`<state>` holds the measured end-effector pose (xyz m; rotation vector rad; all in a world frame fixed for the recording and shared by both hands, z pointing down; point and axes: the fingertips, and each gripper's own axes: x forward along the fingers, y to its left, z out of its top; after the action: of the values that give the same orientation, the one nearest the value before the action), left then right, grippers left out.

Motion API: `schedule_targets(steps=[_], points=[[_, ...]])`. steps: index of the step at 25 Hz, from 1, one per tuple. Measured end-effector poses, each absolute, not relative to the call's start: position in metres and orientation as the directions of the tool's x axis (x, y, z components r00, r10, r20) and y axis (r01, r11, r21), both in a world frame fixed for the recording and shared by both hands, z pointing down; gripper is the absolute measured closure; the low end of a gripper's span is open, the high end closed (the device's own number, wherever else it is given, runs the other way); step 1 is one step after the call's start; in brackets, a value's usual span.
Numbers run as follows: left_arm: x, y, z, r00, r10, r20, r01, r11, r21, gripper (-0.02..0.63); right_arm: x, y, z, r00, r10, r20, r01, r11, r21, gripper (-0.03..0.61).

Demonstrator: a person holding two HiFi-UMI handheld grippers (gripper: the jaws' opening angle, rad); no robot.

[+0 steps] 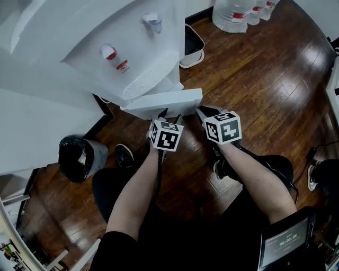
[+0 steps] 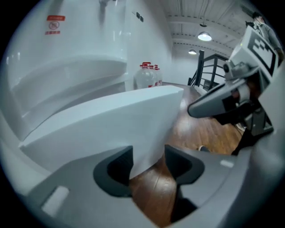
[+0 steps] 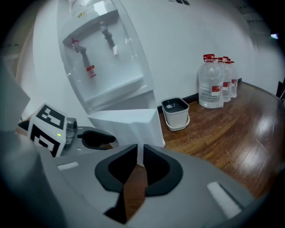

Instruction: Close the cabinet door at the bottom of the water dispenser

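Note:
The white water dispenser (image 1: pixel 106 42) stands at the upper left, and its bottom cabinet door (image 1: pixel 164 102) swings out over the wooden floor. In the left gripper view the door (image 2: pixel 111 124) fills the middle. My left gripper (image 2: pixel 149 167) is open, with the door's free lower edge between its jaws and a gap on the right side. In the head view the left gripper (image 1: pixel 162 115) sits at the door's outer face. My right gripper (image 1: pixel 203 112) is by the door's free end. The right gripper (image 3: pixel 140 162) is open by a narrow slit, with the door's corner (image 3: pixel 133 124) just beyond.
A white lidded bucket (image 1: pixel 192 46) stands against the wall right of the dispenser, with large water bottles (image 1: pixel 233 13) further right. A black bin bag (image 1: pixel 79 157) sits on the floor at left. The person's shoes (image 1: pixel 124 156) and knees are below the grippers.

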<state>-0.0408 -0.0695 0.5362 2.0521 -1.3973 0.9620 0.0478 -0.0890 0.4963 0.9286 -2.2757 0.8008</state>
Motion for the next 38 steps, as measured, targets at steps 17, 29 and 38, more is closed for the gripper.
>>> schedule_targets(steps=[17, 29, 38], points=[[-0.054, -0.058, 0.473, 0.377, -0.572, 0.728, -0.894, -0.43, 0.125, 0.353, 0.023, -0.124, 0.602, -0.443, -0.444, 0.779, -0.788, 0.607, -0.102, 0.428], [-0.046, -0.071, 0.459, 0.342, -0.656, 0.673, -0.939, -0.225, 0.259, 0.353, 0.01, -0.135, 0.61, -0.45, -0.581, 0.678, -0.806, 0.591, -0.028, 0.436], [-0.02, -0.072, 0.467, 0.397, -0.619, 0.678, -0.917, -0.23, 0.326, 0.359, 0.003, -0.163, 0.616, -0.475, -0.595, 0.648, -0.803, 0.595, -0.043, 0.436]])
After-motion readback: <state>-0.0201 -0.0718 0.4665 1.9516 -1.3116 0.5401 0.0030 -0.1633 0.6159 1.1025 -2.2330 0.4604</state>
